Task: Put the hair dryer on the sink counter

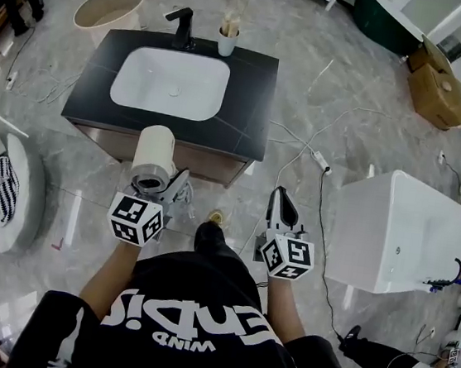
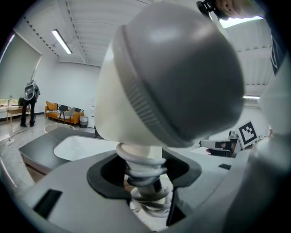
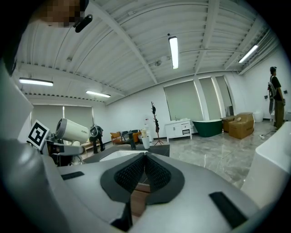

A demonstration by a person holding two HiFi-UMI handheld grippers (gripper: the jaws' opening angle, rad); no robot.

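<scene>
Hair dryer (image 1: 152, 154): it rides in the left gripper (image 1: 159, 185), head uppermost, in the air at the near edge of the sink counter (image 1: 249, 98) and not yet resting on it. That gripper is clenched on the ribbed neck just under the white and grey head. The right gripper (image 1: 282, 206) is pressed closed with nothing between its jaws.

The step in hand looks like the carry to the counter. To do it well, I would bring the dryer over a bare dark stretch, to the right of the white basin (image 1: 169, 82) or in front of it. It should keep away from the faucet (image 1: 181, 27) and the cup (image 1: 227, 41) at the back. The dryer looks top-heavy (big head, thin neck), so it is likely better laid on its side than stood up. The jaws should let go only once the counter bears its weight.

The head view alone gives the counter's layout and its free spots. The left gripper view alone shows the grip itself: the pads on the neck, with the dryer's head (image 2: 173, 77) filling most of the picture. The right gripper view shows the dryer (image 3: 72, 130) side-on, barrel roughly level, and its own jaw tips (image 3: 144, 157) meeting.
</scene>
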